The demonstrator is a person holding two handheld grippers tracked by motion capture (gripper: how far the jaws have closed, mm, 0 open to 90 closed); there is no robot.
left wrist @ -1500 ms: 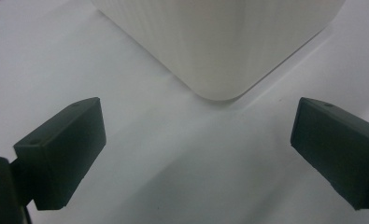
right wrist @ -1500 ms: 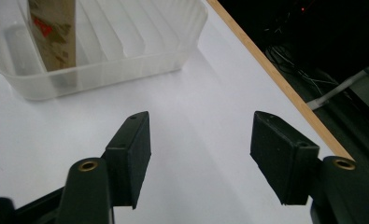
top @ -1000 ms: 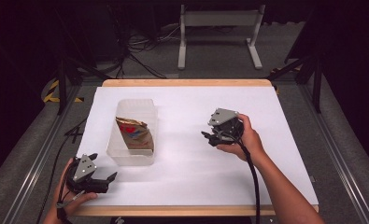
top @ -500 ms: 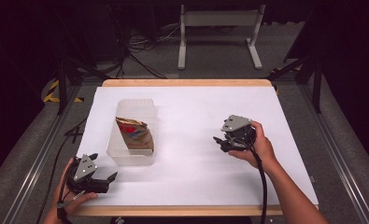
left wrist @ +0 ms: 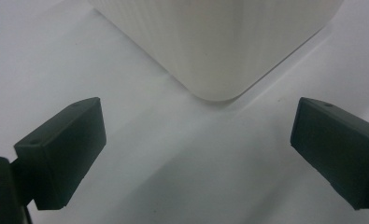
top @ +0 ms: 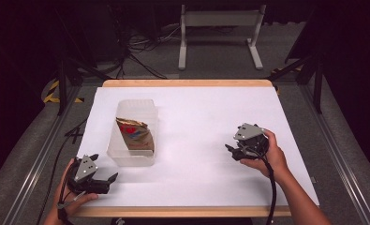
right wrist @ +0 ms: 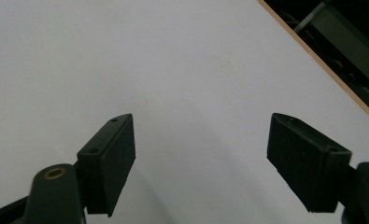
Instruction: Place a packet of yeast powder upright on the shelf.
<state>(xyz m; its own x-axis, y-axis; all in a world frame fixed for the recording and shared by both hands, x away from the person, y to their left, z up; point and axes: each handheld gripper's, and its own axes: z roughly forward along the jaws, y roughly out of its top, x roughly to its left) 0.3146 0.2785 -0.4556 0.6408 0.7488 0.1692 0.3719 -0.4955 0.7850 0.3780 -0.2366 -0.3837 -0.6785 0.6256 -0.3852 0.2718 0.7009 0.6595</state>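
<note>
A white table [top: 192, 117] with a wooden edge is standing in a dark room, and a person is sitting at its near side with one gripper in each hand.

The left gripper [top: 103, 180] is resting at the near left corner of the table, and the left hand [top: 70, 187] is holding it from behind. Its jaws are standing wide apart and nothing is lying between them. In the left gripper view the jaws are pointing at a rounded corner of the clear plastic container [left wrist: 219, 46], which is near them but not touching.

The clear plastic container [top: 133, 133] is sitting on the left half of the table, just far of the left gripper. Inside it a brown packet [top: 135, 135] with red and blue marks is leaning.

The right gripper [top: 233, 151] is staying on the right half of the table, well apart from the container, and the right hand [top: 267, 152] is wrapping around it. Its jaws are also spread wide, with only the bare white surface between them, and they are holding nothing. A black cable [top: 271, 187] is running from it along the forearm.
</note>
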